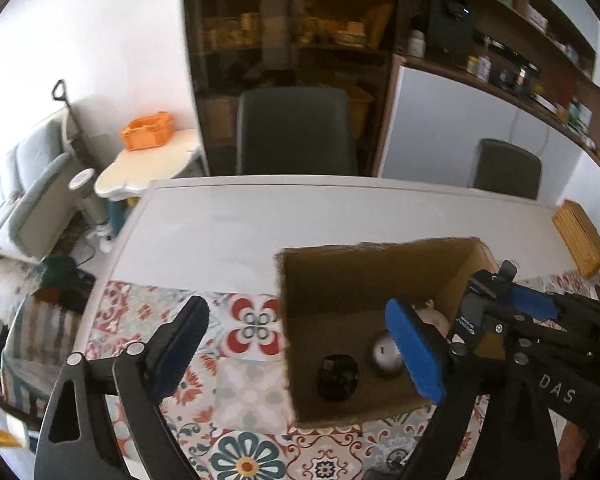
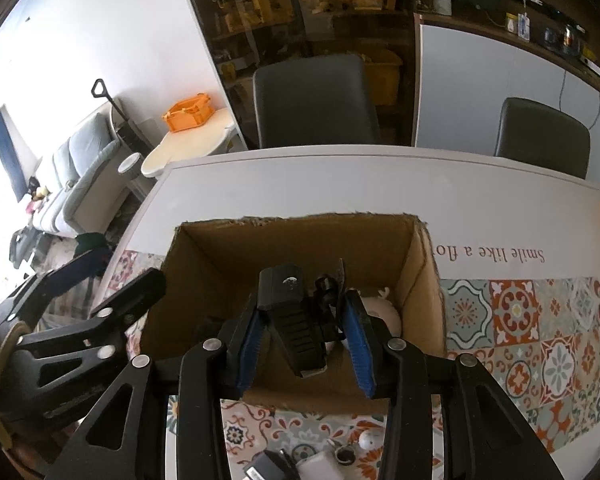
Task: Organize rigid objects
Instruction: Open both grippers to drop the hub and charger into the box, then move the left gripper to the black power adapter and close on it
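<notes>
Over cardboard box (image 2: pixel 300 248): right gripper (image 2: pixel 306 344) clamps black gadget (image 2: pixel 296 320) for drop-in; left gripper (image 1: pixel 300 344) spread wide, empty, box's 9 o'clock wall between fingers.

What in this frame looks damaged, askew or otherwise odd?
The cardboard box has no flaps, and its top edge is ragged, as if torn off, most clearly along the far rim. It also sits skewed to the patterned tablecloth. The black device in the right gripper looks intact. Nothing is spilled.
</notes>
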The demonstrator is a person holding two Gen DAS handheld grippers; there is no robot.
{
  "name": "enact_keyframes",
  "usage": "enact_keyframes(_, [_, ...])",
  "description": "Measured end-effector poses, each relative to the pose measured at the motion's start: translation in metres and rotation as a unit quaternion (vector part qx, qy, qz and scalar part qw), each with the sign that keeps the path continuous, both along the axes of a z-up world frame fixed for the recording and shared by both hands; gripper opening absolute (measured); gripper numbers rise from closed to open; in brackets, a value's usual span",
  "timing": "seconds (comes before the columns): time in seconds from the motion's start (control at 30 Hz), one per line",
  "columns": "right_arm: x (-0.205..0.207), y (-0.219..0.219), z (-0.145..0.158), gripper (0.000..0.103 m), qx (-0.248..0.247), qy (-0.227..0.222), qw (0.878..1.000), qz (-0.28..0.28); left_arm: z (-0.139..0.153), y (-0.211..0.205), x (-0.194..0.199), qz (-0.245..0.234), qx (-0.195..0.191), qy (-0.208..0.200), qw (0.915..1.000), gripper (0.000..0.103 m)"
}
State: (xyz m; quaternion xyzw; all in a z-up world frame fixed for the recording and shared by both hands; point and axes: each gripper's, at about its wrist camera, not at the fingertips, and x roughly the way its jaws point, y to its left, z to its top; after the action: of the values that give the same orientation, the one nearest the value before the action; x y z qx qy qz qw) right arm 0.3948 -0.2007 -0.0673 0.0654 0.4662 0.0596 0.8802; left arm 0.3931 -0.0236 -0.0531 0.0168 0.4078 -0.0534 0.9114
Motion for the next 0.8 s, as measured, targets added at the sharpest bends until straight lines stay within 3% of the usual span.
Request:
enact_keyframes(0.1, [0.003, 0.007, 0.002, 0.048, -0.008, -0.004, 1.0, 0.002, 0.003, 0.011, -0.006, 0.007, -0.014, -0.004, 0.9999, 0.096])
enact_keyframes(0.2, [0.002, 0.012, 0.005, 0.064, -0.015, -0.007, 1.0, 0.002, 0.006, 0.02, -0.012, 0.013, -0.031, -0.004, 0.9994, 0.099])
enact_keyframes(0.47, [-0.029, 0.011, 0.021, 0.075, -0.031, -0.028, 0.999, -0.028, 0.018, 0.018, -0.045, 0.007, -0.018, -0.03, 0.9994, 0.102])
enact_keyframes(0.8, [-0.089, 0.0, 0.051, 0.085, -0.058, -0.079, 0.993, -0.067, 0.029, 0.006, -0.09, -0.013, -0.036, -0.043, 0.9983, 0.103])
